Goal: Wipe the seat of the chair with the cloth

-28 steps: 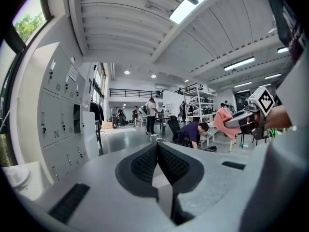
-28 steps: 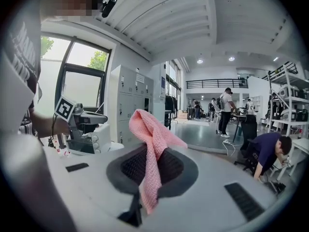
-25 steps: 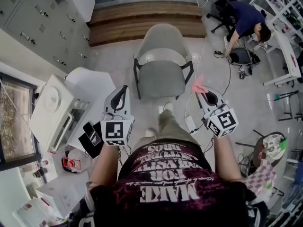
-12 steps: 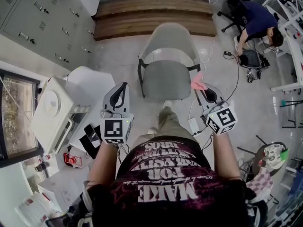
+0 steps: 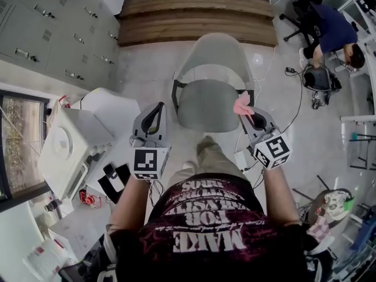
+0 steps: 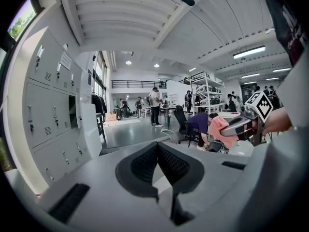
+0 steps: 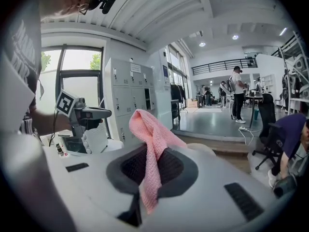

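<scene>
A grey chair [image 5: 211, 75] with black arms stands on the floor straight ahead in the head view, its seat [image 5: 207, 104] bare. My right gripper [image 5: 247, 114] is shut on a pink knitted cloth [image 5: 241, 104], held up just over the seat's right front corner. In the right gripper view the cloth [image 7: 150, 151] sticks up between the closed jaws and a tail hangs down the front. My left gripper [image 5: 154, 117] hovers left of the chair, its jaws shut with nothing between them [image 6: 158, 162].
A white machine [image 5: 70, 143] and a white panel [image 5: 108, 107] sit on the floor to the left, with grey lockers [image 5: 53, 22] behind. A wooden step [image 5: 197, 16] runs behind the chair. Cables [image 5: 276, 69] trail right, toward a person [image 5: 335, 34] crouching.
I have stepped closer to the chair. The right gripper with the pink cloth has shifted up and left to the seat's right front corner; the left gripper has risen a little.
</scene>
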### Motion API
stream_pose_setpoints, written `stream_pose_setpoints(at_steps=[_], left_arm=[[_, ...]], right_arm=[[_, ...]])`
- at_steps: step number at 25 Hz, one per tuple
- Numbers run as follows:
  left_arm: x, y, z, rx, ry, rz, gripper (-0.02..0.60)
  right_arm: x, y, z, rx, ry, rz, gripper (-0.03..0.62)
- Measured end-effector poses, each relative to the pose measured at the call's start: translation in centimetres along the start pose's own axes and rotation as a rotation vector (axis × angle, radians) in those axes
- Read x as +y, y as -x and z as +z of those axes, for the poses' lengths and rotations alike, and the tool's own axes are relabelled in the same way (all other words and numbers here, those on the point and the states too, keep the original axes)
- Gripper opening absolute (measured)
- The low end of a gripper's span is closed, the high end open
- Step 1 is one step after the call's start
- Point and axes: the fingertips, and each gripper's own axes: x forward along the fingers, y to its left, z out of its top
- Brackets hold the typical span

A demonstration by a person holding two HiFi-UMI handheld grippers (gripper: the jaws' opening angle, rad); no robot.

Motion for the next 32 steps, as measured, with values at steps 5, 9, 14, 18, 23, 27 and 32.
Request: stream_pose_setpoints(at_steps=[5,9,14,18,23,27,32], left_arm=[[0.4,-3.7,-1.8,0.046,0.017,-0.004,0.006],[1.1,-6.2,-2.7,0.065,0.015,0.006,0.005],[1.7,-9.1,-5.2,0.104,0.013,0.012,0.006],[1.6,-11.7,-7.0,0.127,0.023,0.015,0.005],[1.8,-14.3,-8.6,0.14,0.04,0.029,0.005],[1.8,-15.4,-10.4,0.163,0.056,0.045,0.005],[2.1,-16.4,-12.8,0.191,0.082,0.067,0.005]], right_arm=[[-2.2,-3.2,-2.0,0.042,-0.026,0.025,0.031],[-4.1,-5.5,-3.5,0.066,-0.054,0.044,0.031],[-5.3,-9.1,-6.3,0.083,-0.073,0.085,0.031],[-6.4,-12.0,-8.9,0.099,-0.093,0.11,0.031],[-7.8,-14.8,-12.5,0.13,-0.112,0.137,0.031],[-8.7,-16.8,-15.4,0.162,-0.127,0.156,0.031],[-9.7,-19.3,-19.2,0.208,-0.092,0.182,0.031]])
